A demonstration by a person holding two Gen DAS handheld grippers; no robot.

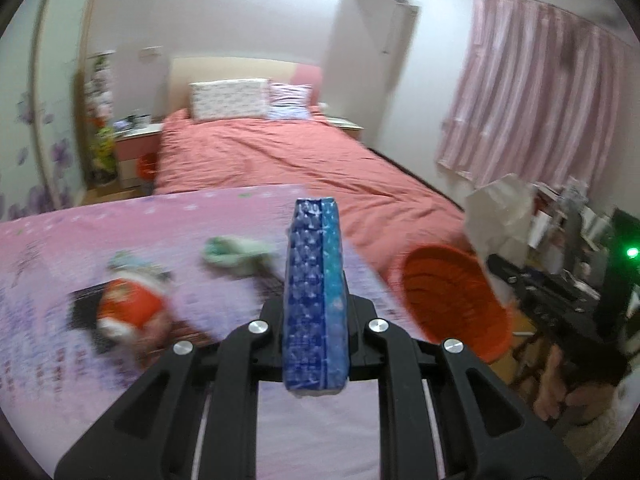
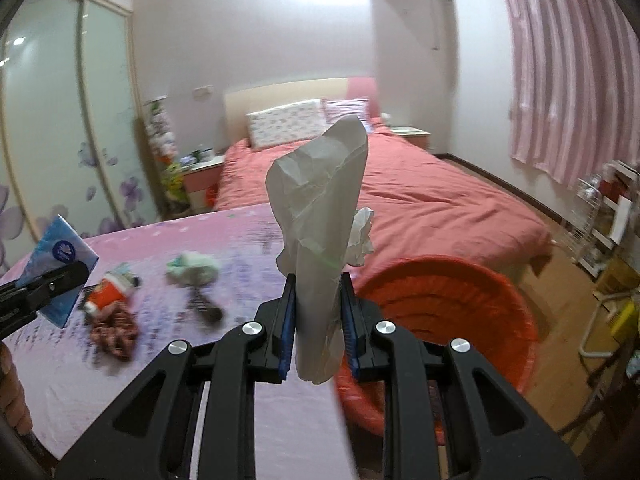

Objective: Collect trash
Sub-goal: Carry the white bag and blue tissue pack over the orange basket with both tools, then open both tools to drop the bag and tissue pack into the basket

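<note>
The left gripper [image 1: 316, 312] is pinching a blue tissue pack [image 1: 314, 300] edge-on above the pink worktop [image 1: 120, 224]. The right gripper [image 2: 318, 320] is clamping a crumpled white paper [image 2: 320, 216] that is standing upright between its blue pads. The orange basket [image 2: 440, 300] is sitting at four o'clock from that paper, beside the worktop. A red wrapper [image 2: 106, 294] and green wad [image 2: 194, 268] are lying at nine o'clock.
</note>
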